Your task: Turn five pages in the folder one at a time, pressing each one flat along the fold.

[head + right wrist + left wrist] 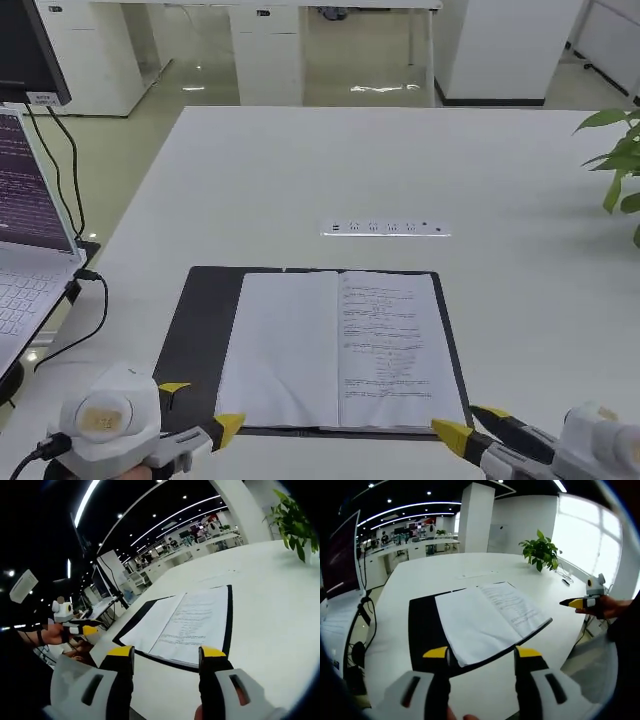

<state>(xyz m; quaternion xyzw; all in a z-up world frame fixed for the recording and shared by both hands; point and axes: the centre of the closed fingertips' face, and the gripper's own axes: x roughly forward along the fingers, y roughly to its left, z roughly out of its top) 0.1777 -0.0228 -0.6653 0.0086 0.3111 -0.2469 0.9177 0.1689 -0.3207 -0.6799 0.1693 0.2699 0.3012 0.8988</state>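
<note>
A black folder lies open on the white table, with a blank left page and a printed right page flat on either side of the fold. My left gripper hovers open just off the folder's near left corner, nothing between its yellow-tipped jaws. My right gripper stands open off the near right corner, also empty. In the left gripper view the folder lies ahead of the left gripper. In the right gripper view the printed page lies just beyond the right gripper.
A laptop with cables stands at the table's left edge. A power socket strip is set in the table behind the folder. A green plant leans in at the far right.
</note>
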